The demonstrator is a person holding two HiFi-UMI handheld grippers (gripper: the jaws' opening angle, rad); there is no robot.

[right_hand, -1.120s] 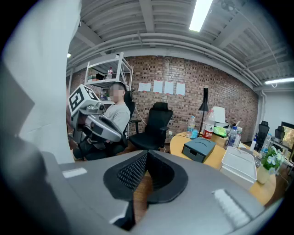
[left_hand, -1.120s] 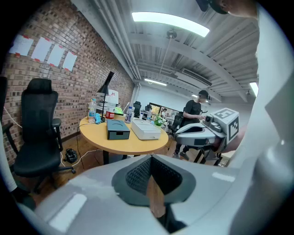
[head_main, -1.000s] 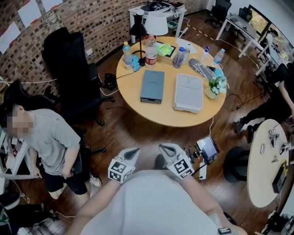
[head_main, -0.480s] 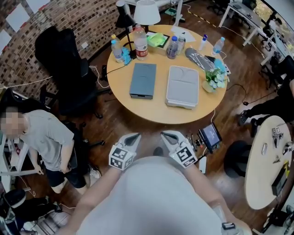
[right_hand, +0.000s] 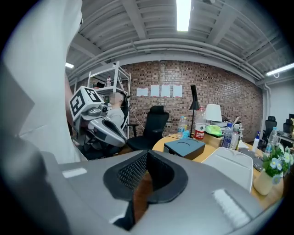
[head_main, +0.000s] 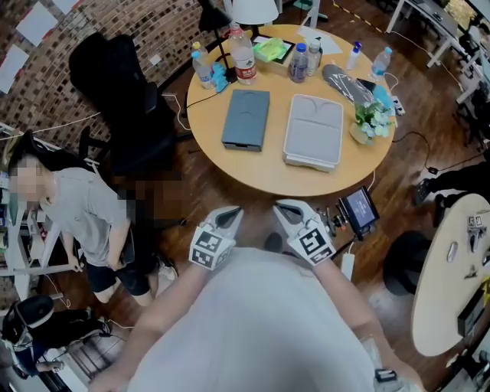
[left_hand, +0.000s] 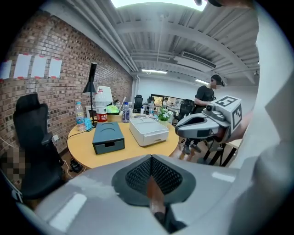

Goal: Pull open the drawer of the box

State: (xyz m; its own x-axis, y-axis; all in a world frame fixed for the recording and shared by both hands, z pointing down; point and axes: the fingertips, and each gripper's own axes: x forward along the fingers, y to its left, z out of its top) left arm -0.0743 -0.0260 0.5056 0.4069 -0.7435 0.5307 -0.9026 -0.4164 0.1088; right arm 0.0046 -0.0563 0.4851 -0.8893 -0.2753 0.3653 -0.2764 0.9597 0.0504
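Observation:
A dark blue-grey box (head_main: 246, 119) with a drawer in its near end lies on the round wooden table (head_main: 260, 172); the drawer front (left_hand: 108, 146) looks pushed in. A light grey box (head_main: 314, 132) lies to its right. Both grippers hang close to my body, well short of the table's edge. My left gripper (head_main: 229, 215) and my right gripper (head_main: 283, 207) sit side by side, jaws shut and holding nothing. The left gripper view shows the right gripper (left_hand: 202, 126) beside it, and the left gripper (right_hand: 105, 128) appears in the right gripper view. Both views take in the blue box (right_hand: 184, 148).
Several bottles (head_main: 243, 57), a desk lamp (head_main: 251, 9) and a small potted plant (head_main: 370, 119) stand at the table's far side. A black office chair (head_main: 122, 99) and a seated person (head_main: 84, 214) are at the left. A small screen on a stand (head_main: 358, 208) is right of me.
The table and boxes have shifted a little in the head view as I came nearer. Both grippers keep their shut pose side by side in front of my body.

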